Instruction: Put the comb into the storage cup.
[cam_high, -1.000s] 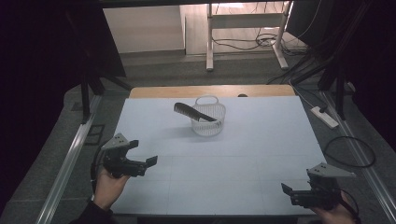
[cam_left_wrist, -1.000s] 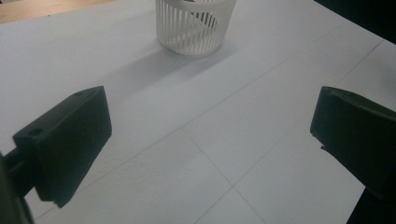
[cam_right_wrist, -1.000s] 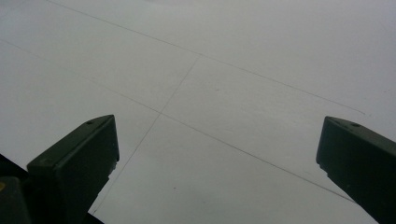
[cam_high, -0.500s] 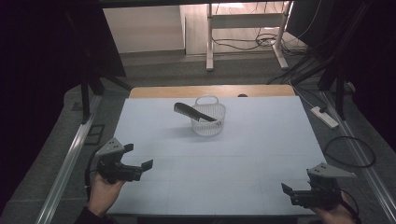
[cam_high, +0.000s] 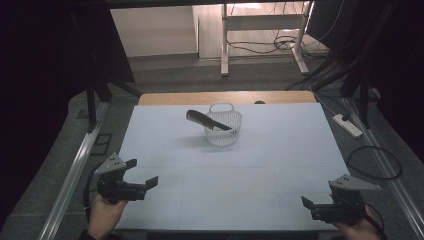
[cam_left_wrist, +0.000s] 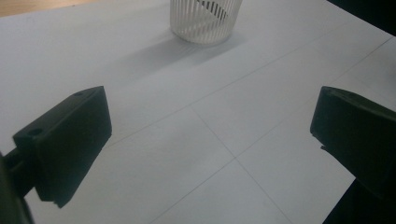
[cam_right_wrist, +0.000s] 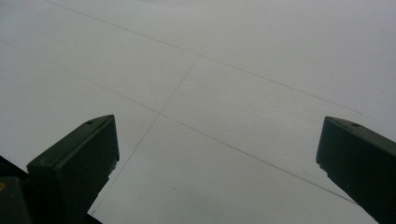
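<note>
A white slatted basket (cam_high: 223, 131) stands at the far middle of the white table (cam_high: 280, 150). A black comb (cam_high: 206, 120) lies tilted across its rim, its toothed end sticking out to the left. In the left gripper view the basket (cam_left_wrist: 205, 22) is at the top, with the comb (cam_left_wrist: 214, 5) dark behind its slats. My left gripper (cam_high: 143, 172) is held open near the front left corner, with nothing between its jaws (cam_left_wrist: 210, 126). My right gripper (cam_high: 309, 204) sits open at the front right, over bare table (cam_right_wrist: 217, 140).
A wooden strip (cam_high: 225, 97) runs along the table's far edge. A metal rail (cam_high: 70, 182) lines the left side. On the floor at the right lie a power strip (cam_high: 346, 125) and a looped cable (cam_high: 375, 162).
My left gripper has drawn back a little toward the table's near edge. The right gripper, basket and comb have not moved.
</note>
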